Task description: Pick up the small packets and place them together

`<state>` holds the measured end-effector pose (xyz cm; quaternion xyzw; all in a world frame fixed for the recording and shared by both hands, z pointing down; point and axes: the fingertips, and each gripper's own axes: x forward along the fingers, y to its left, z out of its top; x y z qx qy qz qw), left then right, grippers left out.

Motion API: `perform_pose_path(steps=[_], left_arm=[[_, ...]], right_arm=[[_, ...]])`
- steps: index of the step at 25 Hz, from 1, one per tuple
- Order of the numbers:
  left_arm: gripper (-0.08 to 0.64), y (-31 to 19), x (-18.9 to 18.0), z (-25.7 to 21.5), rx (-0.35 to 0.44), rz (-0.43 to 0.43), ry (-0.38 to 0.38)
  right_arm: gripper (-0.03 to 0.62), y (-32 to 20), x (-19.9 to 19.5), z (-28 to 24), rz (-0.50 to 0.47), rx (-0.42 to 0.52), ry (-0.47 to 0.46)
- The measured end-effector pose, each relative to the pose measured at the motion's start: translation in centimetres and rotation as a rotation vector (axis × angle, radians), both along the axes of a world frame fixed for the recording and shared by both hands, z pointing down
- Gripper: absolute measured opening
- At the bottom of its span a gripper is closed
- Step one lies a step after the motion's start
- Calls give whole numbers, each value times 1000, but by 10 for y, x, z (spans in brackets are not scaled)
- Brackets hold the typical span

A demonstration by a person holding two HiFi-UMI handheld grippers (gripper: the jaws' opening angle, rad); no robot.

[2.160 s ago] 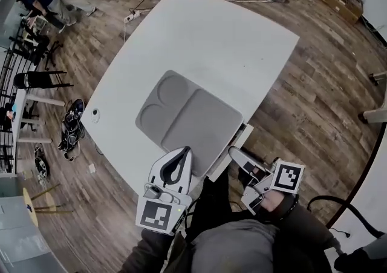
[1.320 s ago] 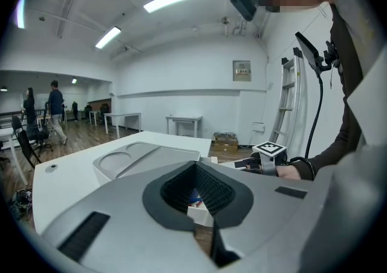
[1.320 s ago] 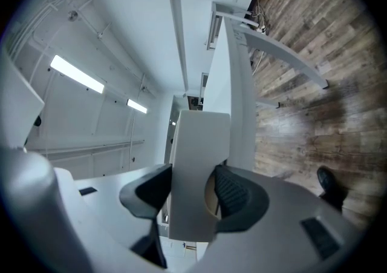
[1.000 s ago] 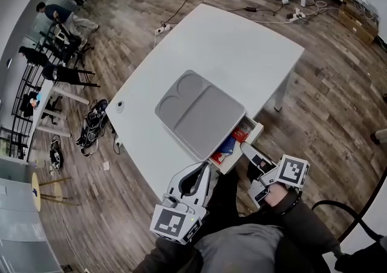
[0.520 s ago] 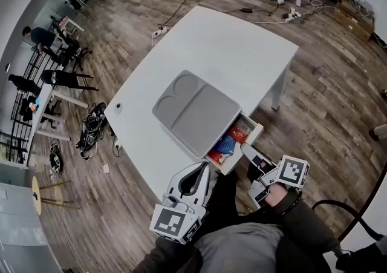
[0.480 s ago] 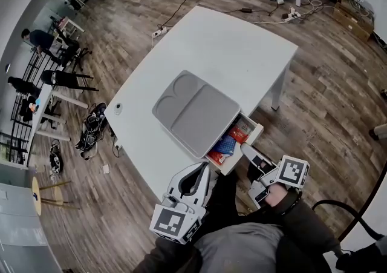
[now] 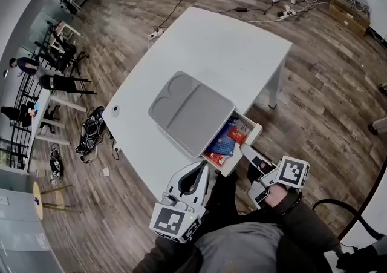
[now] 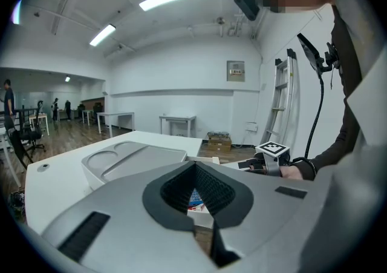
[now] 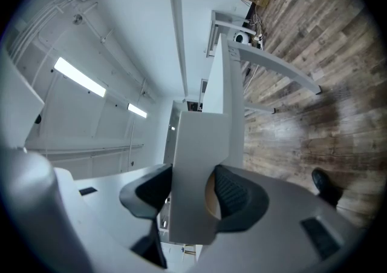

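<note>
Small red (image 7: 238, 135) and blue packets (image 7: 224, 143) lie in the open drawer (image 7: 256, 128) under the white table's near edge. My right gripper (image 7: 245, 150) is shut on the drawer front (image 9: 196, 169), whose white panel stands between its dark pads in the right gripper view. My left gripper (image 7: 202, 170) hovers just left of the drawer, off the table's edge, shut with nothing held. Through the small gap behind its tips the packets (image 8: 195, 196) show. The right gripper's marker cube (image 8: 273, 149) appears at the drawer in the left gripper view.
A grey compartment tray (image 7: 190, 111) sits on the white table (image 7: 230, 48) right above the drawer. Wooden floor surrounds the table, with cables and boxes at the far side. Chairs, desks and people stand far off at the left.
The drawer has come well out from under the table since the earliest frame, so the packets now show. The left gripper sits lower and further right in the head view.
</note>
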<state>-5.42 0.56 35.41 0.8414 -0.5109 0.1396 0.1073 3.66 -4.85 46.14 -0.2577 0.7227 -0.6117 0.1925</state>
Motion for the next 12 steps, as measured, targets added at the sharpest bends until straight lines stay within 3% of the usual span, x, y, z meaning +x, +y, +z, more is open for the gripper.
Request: perform_pose_path(steps=[12], left_arm=[[-12, 5, 16, 3, 6, 22, 5]], right_arm=[[229, 14, 13, 4, 23, -22, -18]])
